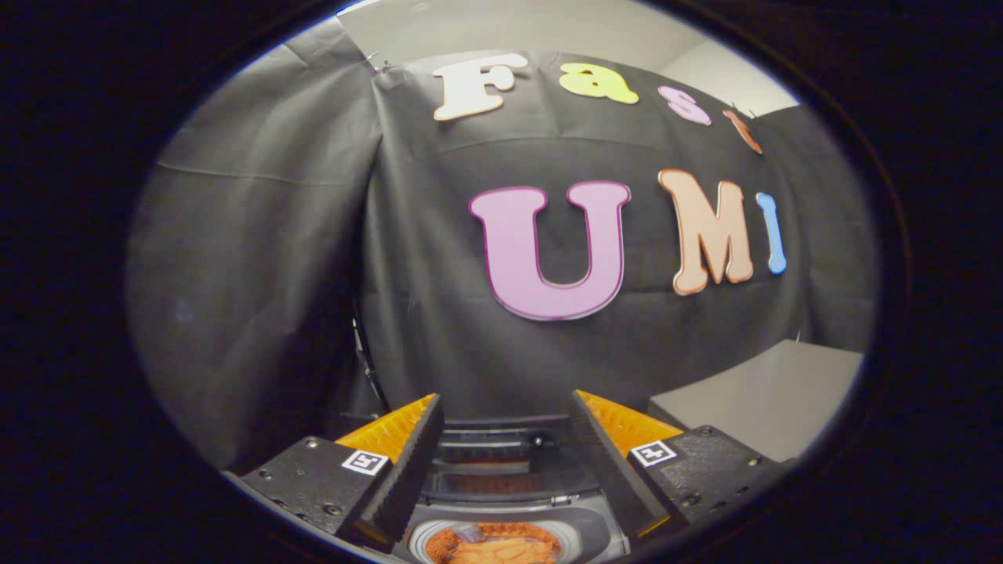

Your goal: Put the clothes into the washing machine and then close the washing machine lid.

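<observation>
Gripper [501, 407] jaws spread apart, empty, above washing machine [501, 478] holding orange clothes [494, 547].

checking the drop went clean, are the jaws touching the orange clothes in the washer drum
Apart. The gripper view shows the gripper open and empty, jaws spread, with the orange clothes lying below inside the washer drum.

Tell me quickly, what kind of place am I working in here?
Likely a staged recording booth, not a home laundry room: black cloth hangs as the wall, a small washing machine sits below the open tool with orange clothes in its drum, and a grey surface stands beside it.
</observation>
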Motion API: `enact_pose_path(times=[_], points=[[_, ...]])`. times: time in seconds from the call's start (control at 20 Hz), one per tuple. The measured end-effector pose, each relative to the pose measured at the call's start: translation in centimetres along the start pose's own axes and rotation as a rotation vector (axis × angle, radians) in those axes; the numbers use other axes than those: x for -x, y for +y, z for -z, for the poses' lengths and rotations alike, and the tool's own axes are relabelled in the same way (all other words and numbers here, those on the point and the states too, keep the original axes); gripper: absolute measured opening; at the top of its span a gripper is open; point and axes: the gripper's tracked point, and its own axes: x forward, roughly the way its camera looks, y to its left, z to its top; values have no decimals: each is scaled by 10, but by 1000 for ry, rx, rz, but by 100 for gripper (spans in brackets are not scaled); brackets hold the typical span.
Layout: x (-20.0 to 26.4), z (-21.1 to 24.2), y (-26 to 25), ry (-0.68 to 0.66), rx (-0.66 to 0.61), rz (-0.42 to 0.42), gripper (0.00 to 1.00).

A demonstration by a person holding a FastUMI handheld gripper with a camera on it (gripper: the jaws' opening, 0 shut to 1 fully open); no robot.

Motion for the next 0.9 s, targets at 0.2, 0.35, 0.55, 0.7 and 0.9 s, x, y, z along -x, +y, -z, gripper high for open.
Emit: enact_pose_path(times=[0.2, 0.35, 0.55, 0.7, 0.9], points=[[-10, -5, 5, -32, -35, 1, 97], [-40, -13, 10, -78, -37, -11, 97], [-59, -10, 15, -118, -17, -13, 97], [-74, -4, 15, -110, -22, 5, 96], [-97, 16, 25, -86, -3, 1, 96]])
